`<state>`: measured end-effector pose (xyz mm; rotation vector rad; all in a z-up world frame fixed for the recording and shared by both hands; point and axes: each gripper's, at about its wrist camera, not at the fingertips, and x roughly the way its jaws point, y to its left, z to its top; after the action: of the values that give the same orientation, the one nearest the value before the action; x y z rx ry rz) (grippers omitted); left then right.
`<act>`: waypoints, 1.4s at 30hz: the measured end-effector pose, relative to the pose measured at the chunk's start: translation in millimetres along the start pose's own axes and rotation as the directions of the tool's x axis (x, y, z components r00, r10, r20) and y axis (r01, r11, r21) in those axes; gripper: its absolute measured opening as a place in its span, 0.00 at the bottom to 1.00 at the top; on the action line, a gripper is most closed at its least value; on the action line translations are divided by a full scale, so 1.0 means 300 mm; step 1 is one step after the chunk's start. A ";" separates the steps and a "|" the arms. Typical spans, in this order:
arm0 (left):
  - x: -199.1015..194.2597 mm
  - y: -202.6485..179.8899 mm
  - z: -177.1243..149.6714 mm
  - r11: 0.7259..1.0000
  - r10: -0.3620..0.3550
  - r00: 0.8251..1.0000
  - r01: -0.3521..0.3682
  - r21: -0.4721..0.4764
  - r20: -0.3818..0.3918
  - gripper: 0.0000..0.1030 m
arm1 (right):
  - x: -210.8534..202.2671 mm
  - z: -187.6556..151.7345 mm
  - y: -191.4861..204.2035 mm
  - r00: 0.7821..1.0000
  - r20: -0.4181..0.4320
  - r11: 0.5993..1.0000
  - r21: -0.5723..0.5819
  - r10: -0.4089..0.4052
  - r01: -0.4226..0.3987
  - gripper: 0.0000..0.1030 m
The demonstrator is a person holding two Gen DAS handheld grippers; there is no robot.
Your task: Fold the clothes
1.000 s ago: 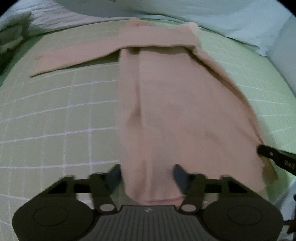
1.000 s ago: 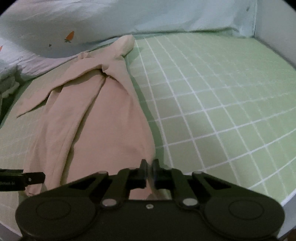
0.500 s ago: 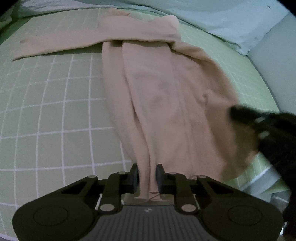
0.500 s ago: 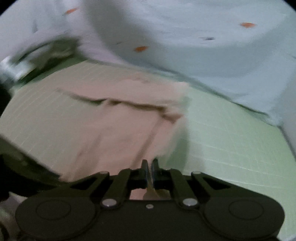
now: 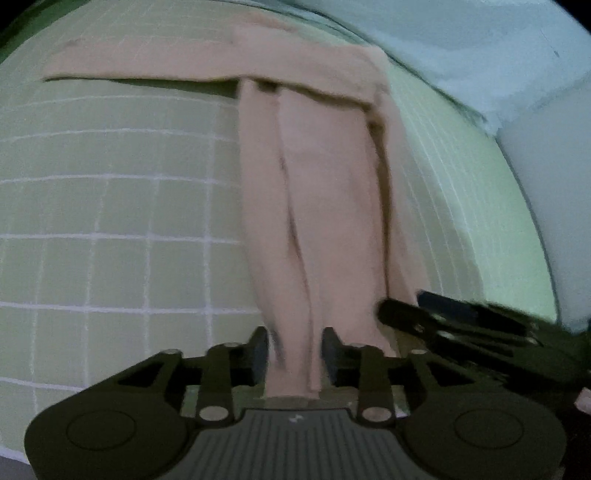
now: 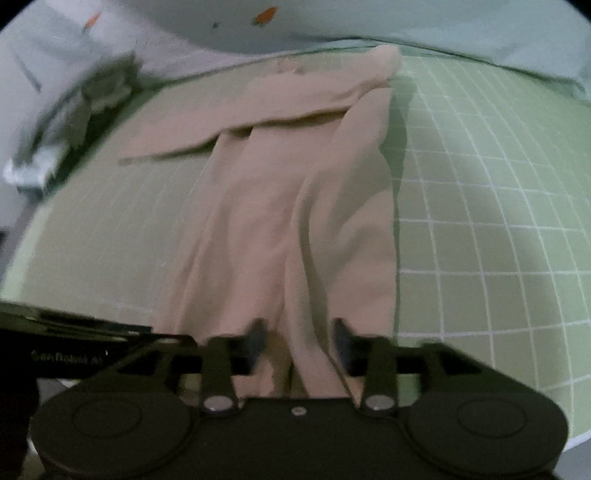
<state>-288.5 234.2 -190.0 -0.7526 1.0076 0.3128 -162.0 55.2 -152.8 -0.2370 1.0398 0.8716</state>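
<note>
Beige garment (image 5: 325,206) lies lengthwise on the bed (image 5: 110,206), on a green sheet with a white grid, folded into a long narrow strip. One sleeve (image 5: 147,66) sticks out sideways across the sheet at the garment's far end. Pale blue bedding (image 6: 369,18) with small orange prints bunches up beyond that far end.

Left gripper (image 5: 294,354) sits at the garment's near hem — jaws have just been opening, now partly apart, hem cloth between them, and the blurred frame does not show the pads pressing it.

Right gripper (image 6: 299,345) is at the same near hem, just beside the left one. Its jaws have just been opening and stand wide, with a ridge of cloth running up between them — loose, not pinched.

Both views are motion-blurred. Grey clutter at the bed's far left edge is too smeared to identify.
</note>
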 end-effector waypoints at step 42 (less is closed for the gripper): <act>0.009 0.374 0.700 0.832 0.524 0.808 -0.417 -0.367 0.270 0.08 | 0.441 0.841 -0.173 0.969 0.240 0.994 -0.067 -0.064 0.082 0.05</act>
<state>-214.3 459.9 -173.7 -0.6610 0.7914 1.0268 69.0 229.7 -143.6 -0.2281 0.7712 0.8515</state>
